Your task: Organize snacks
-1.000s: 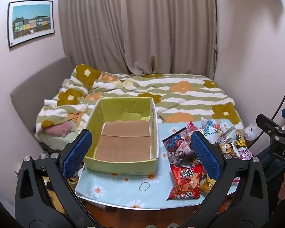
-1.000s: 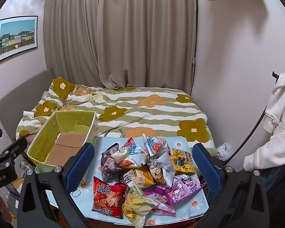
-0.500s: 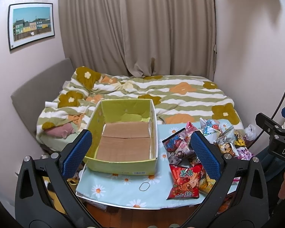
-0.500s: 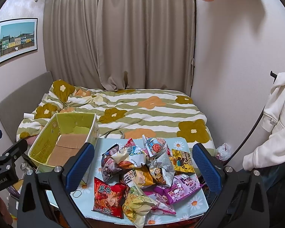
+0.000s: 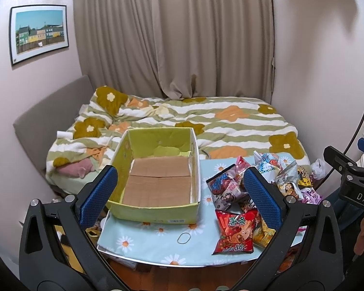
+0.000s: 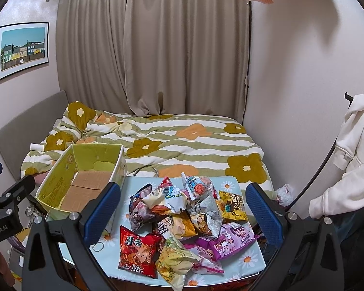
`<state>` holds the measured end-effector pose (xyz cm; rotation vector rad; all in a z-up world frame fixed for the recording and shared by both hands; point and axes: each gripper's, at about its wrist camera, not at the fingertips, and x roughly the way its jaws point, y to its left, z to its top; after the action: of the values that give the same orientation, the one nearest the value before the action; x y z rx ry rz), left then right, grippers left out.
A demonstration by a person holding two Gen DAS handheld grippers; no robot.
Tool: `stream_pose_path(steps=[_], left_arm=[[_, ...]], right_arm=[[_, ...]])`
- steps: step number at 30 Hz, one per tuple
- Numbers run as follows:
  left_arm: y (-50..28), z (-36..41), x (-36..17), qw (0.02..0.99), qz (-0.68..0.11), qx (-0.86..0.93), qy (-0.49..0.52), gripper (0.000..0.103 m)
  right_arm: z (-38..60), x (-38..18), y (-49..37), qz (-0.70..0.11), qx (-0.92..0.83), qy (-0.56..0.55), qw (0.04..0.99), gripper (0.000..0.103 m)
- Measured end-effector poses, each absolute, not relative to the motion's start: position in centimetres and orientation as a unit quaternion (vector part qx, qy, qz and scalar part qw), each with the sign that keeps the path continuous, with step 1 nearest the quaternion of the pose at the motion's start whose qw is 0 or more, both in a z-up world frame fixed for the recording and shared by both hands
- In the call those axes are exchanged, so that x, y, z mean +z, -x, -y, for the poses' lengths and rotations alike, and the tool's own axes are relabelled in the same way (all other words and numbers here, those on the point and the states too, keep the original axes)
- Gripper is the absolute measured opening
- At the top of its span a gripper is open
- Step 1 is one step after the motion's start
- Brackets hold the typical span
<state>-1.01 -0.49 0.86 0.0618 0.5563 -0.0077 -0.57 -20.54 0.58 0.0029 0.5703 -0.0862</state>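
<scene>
Left wrist view: the left gripper (image 5: 179, 189) is hanging above the near edge of the table (image 5: 157, 232), fingers spread wide and gripping nothing. The box (image 5: 155, 208) is sitting on the left half of the table, its open top facing up. It is holding no snacks; only bare cardboard flaps are showing on its floor. The snack pile (image 5: 259, 194) is lying to the right of the box, just beside it. The red bag (image 5: 234, 230) is lying nearest, at the front of the pile. The box is sitting close to the table's left edge, so a hard drop or a nudge from a finger is likely to push it toward that edge.

Right wrist view: the right gripper (image 6: 182, 213) is hovering over the pile (image 6: 189, 218), fingers spread, holding nothing. The bags are overlapping loosely. The yellow-green bag (image 6: 174, 262) and the red bag (image 6: 137, 252) are lying at the near edge, the purple pack (image 6: 230, 240) to the right. Pulling one bag from under others is likely to drag neighbours off the near or right edge. The puffed, slick wrappers may slip from a shallow pinch. Whether any bag is already overhanging the near edge is hard to judge here. The box (image 6: 60, 189) is standing at the far left, with nothing inside.
</scene>
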Motion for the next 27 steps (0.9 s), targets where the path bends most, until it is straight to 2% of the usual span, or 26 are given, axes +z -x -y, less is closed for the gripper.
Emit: stream_pose_path(steps=[27], left_arm=[[0.89, 0.27, 0.82, 0.96, -0.279, -0.021, -0.024, 0.103]], right_arm=[[20.25, 1.18, 1.11, -0.282, -0.043, -0.004, 0.958, 0.103]])
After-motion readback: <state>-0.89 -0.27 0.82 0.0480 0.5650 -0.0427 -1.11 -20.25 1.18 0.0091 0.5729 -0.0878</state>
